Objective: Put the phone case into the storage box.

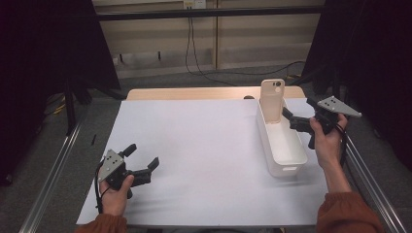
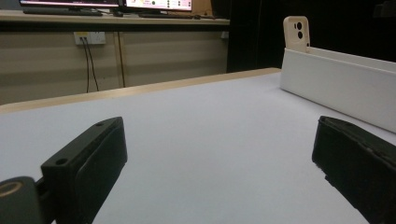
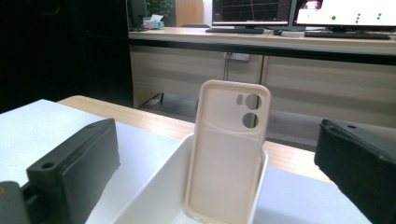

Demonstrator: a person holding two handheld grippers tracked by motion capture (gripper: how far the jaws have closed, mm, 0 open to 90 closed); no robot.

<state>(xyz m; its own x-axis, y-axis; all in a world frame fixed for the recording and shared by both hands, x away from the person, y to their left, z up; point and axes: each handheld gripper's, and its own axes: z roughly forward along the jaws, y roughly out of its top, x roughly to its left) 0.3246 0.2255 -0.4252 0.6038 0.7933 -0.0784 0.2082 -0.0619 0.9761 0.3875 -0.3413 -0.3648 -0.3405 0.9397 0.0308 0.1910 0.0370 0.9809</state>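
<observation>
— Phone case [image 1: 272, 100]: where do we stand, left to right?
— Our left gripper [image 1: 142, 159] idles open; case leans upright at the white bin's [image 1: 286, 145] far end, right gripper [image 1: 295, 120] open beside it.
— Light, flexible, probably slippery; we'd pinch its top edges.

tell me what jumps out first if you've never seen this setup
A pale pink phone case stands upright against the far end wall of a long white bin on the right of the white table. The right gripper hangs open just beside the bin, aimed at the case. The left gripper, also open, sits low at the table's near left.
</observation>
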